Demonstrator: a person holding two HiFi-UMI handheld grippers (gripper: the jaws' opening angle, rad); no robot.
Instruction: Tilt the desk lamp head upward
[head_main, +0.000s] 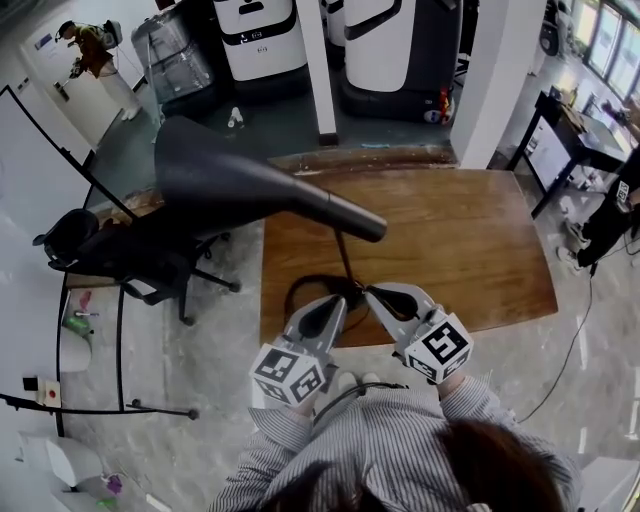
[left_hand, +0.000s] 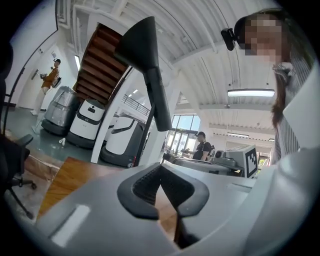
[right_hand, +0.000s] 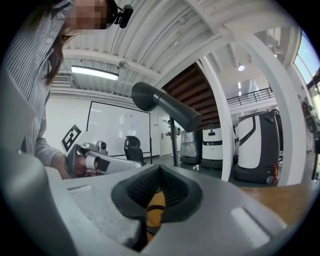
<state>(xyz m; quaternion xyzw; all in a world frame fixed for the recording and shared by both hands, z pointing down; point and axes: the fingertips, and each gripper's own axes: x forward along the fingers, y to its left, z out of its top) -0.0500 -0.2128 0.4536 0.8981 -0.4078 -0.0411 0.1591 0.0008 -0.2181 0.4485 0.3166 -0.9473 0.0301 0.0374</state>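
Two grippers, the left gripper (head_main: 338, 303) and the right gripper (head_main: 376, 294), are held shut and empty, clear of the lamp head (head_main: 250, 185), which is judged already tilted upward.

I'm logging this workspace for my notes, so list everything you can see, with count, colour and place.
desk lamp: one, black, on the table's near part, cone head toward the left
table: one, brown wood, centre
office chair: one, black, left of table
service robots: at least two, white and black, floor beyond table
pillar: one, white, beyond table
bystanders: two, top left and right edge
left gripper: grey, shut, by lamp stem
right gripper: grey, shut, beside it
sleeves: grey striped, bottom
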